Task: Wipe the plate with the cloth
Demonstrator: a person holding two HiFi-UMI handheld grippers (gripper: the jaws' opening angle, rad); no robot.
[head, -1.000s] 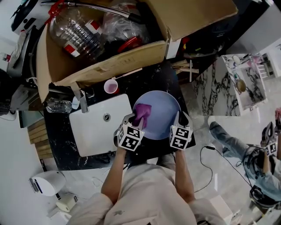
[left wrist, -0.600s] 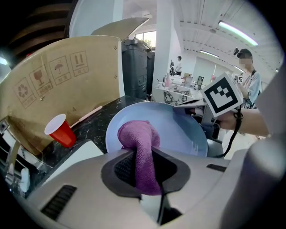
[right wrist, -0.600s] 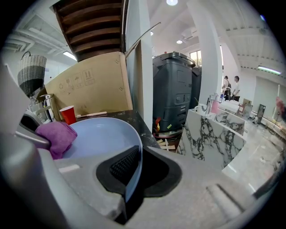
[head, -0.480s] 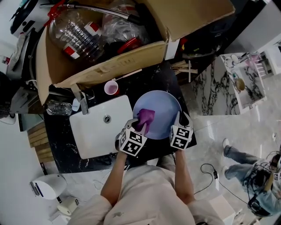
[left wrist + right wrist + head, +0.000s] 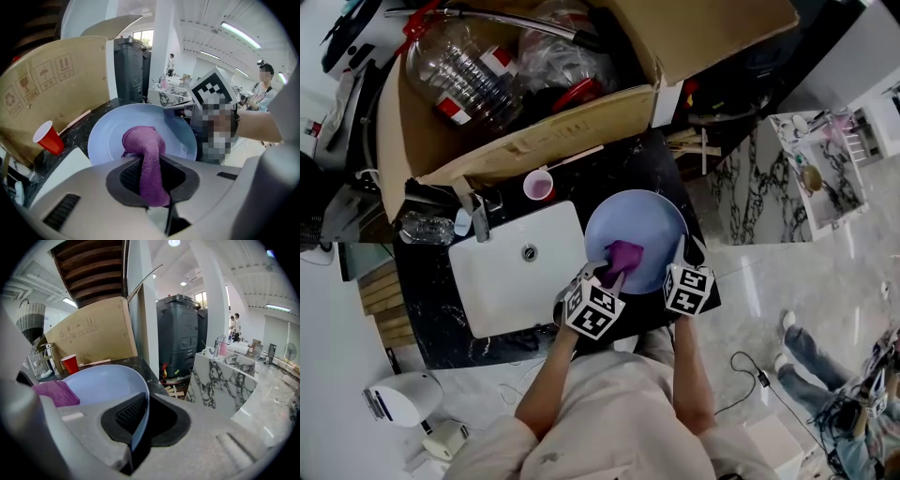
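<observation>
Your left tongs [image 5: 151, 180] clamp the cloth [image 5: 140, 140], pressed on the plate [image 5: 105, 136] just ahead; your right tongs [image 5: 137, 425] pinch its rim. You look mid-wipe: next, sweep the cloth toward the right tongs.

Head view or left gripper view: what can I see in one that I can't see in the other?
Only the head view shows the white sink and the clear bottle lying in the cardboard box. Only the left gripper view shows, close up, the left gripper shut on the purple cloth, plus ceiling lights. Both show the plate, the cloth on it, the box and the red cup.
</observation>
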